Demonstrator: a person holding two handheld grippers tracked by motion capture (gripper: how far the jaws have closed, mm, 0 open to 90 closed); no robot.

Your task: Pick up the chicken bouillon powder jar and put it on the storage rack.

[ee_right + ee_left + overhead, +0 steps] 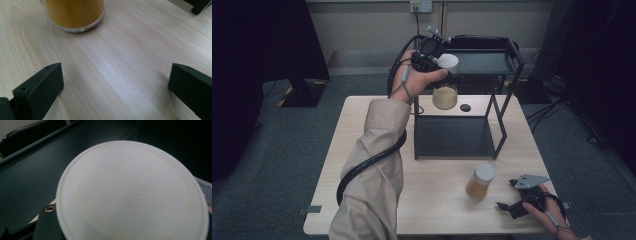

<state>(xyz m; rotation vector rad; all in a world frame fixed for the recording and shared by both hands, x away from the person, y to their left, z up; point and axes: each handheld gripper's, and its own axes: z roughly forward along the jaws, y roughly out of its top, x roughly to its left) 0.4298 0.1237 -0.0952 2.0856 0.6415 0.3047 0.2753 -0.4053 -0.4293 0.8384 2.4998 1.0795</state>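
One orange-filled jar (pixel 480 181) just beside the black rack (pixel 507 120).

White lid (pixel 132 192) blurred, cut off at bottom edge, hides left gripper's jaws; orange jar (pixel 75 13) cut off at top.

The round white plastic lid (pixel 132 192) of the glass jar in the left gripper view bears raised lettering moulded into its top. It reads "Seasoning" on one line and "Bottle" beneath it, the letters white on white, faint and slightly blurred, running slantwise upward across the lid's middle.
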